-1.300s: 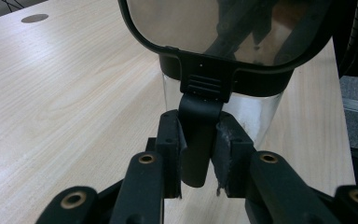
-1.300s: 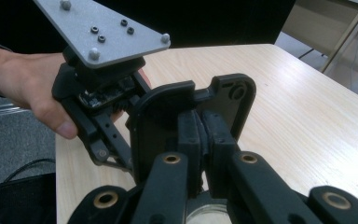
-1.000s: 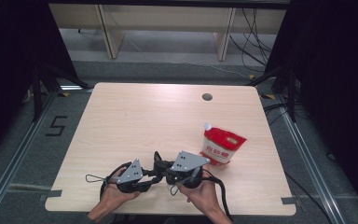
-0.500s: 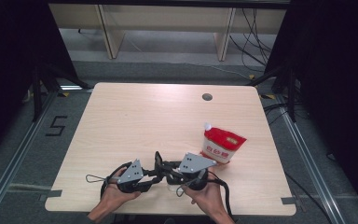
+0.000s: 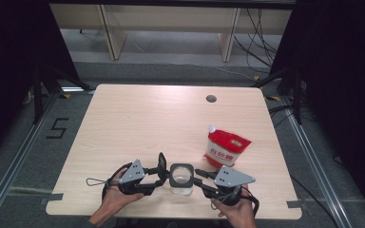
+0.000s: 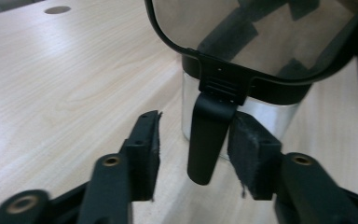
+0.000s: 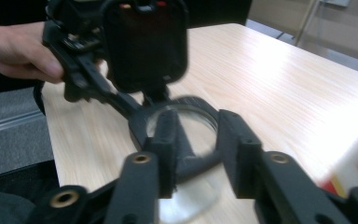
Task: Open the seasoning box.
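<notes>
In the high view, low in the frame just below centre, a clear glass jar with a black-rimmed lid stood on the pale wooden table, near its front edge. The left gripper lay to the lower left of the jar and the right gripper to its lower right, each pointing in toward it, with the person's hands behind them at the bottom edge.

In the left gripper view, the jar sat right of centre, and its hinged lid stood tipped up across the top right of the frame. A black latch tab hung down from the rim between the two jaws. The left gripper had just been opening: its jaws stood about half apart, the right pad close against the tab or barely touching it, the left pad clear of it with table showing in the gap. Nothing was clamped.

In the right gripper view, blurred by motion, the right gripper had also just been opening. Its jaws stood moderately apart at the lower middle of the frame, the jar's rim behind and between them; whether the pads touched it could not be told. The left gripper showed at upper left.

A red and white pouch stood right of the jar, apart from it.
</notes>
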### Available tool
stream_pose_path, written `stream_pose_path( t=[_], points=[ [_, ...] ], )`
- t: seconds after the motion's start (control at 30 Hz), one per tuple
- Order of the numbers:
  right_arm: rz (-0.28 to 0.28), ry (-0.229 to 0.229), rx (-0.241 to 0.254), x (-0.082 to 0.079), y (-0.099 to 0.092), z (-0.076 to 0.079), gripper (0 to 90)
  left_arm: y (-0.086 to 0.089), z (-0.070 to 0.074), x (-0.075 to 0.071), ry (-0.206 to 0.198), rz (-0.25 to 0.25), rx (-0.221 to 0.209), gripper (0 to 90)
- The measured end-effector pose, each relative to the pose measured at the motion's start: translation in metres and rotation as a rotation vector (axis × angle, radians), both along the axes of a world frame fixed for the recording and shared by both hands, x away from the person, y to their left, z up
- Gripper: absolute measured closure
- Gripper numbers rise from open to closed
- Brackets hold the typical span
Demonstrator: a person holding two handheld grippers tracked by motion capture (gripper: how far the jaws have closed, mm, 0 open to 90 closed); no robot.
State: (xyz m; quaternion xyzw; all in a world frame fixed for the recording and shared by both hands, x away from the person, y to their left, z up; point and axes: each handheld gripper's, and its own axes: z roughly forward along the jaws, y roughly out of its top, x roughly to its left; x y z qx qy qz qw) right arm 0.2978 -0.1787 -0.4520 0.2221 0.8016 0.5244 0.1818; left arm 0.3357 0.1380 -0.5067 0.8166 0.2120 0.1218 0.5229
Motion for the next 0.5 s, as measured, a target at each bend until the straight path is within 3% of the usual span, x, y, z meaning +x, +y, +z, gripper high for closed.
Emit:
stream_pose_path(
  t=[0.1,0.2,0.27,0.33,0.37,0.4,0.43,0.47,0.5],
  points=[
    [-0.040,0.006,0.014,-0.004,-0.016,-0.001,60.0,0.005,0.002,-0.006,0.039,0.002,0.024,38.3],
    [-0.086,0.003,0.037,-0.007,-0.030,-0.002,55.8,0.014,0.005,-0.009,0.076,0.014,0.018,33.3],
    [-0.094,0.032,0.049,-0.008,-0.037,-0.004,53.7,0.019,0.006,-0.012,0.095,0.027,0.006,30.9],
    [-0.115,0.027,0.045,-0.009,-0.044,-0.006,51.2,0.023,0.009,-0.015,0.092,0.023,0.001,29.3],
    [-0.122,0.055,0.050,-0.010,-0.046,-0.007,50.9,0.025,0.009,-0.018,0.102,0.030,-0.005,28.5],
    [-0.126,0.040,0.054,-0.009,-0.048,-0.008,50.1,0.028,0.011,-0.019,0.089,0.025,0.002,27.4],
    [-0.131,0.040,0.047,-0.009,-0.051,-0.009,48.8,0.030,0.011,-0.021,0.109,0.042,-0.009,26.2],
    [-0.134,0.075,0.058,-0.010,-0.052,-0.009,48.0,0.033,0.011,-0.022,0.109,0.041,-0.006,24.6],
    [-0.155,0.081,0.061,-0.011,-0.054,-0.009,47.8,0.036,0.012,-0.024,0.116,0.049,-0.006,22.8]
  ],
)
